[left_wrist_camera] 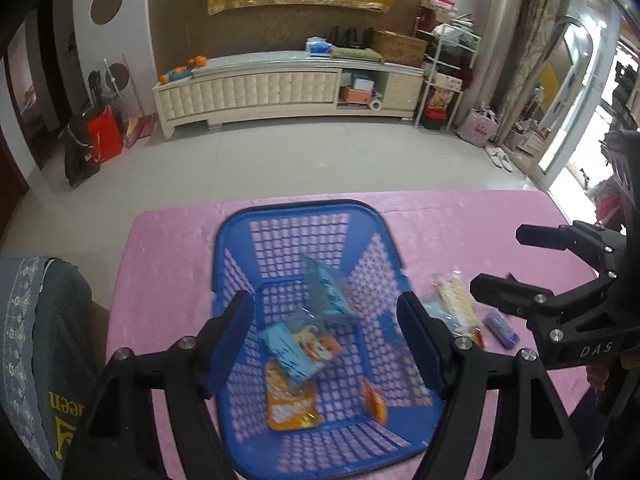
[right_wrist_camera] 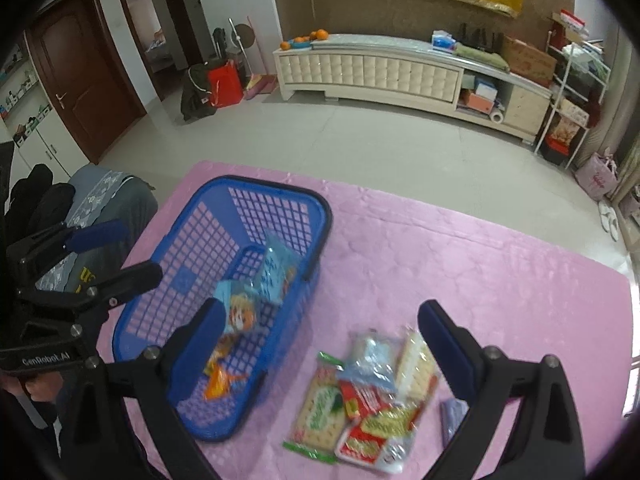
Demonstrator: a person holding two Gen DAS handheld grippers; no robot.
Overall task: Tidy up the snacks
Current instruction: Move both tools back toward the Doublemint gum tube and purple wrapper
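A blue plastic basket (left_wrist_camera: 236, 240) stands on the pink table cover (left_wrist_camera: 168, 264); it also shows in the right wrist view (right_wrist_camera: 192, 216). Inside lie light-blue snack packets (left_wrist_camera: 324, 292) and orange ones (left_wrist_camera: 290, 404). My left gripper (left_wrist_camera: 326, 344) is open and empty above the basket. A pile of cracker and wafer packets (right_wrist_camera: 360, 396) lies on the cover right of the basket. My right gripper (right_wrist_camera: 320, 352) is open and empty above that pile. It also shows at the right of the left wrist view (left_wrist_camera: 496, 262).
A small purple packet (left_wrist_camera: 500, 328) lies beside the pile. A chair with grey clothing (right_wrist_camera: 108, 200) stands left of the table. Beyond the table's far edge are tiled floor and a long white cabinet (left_wrist_camera: 280, 88).
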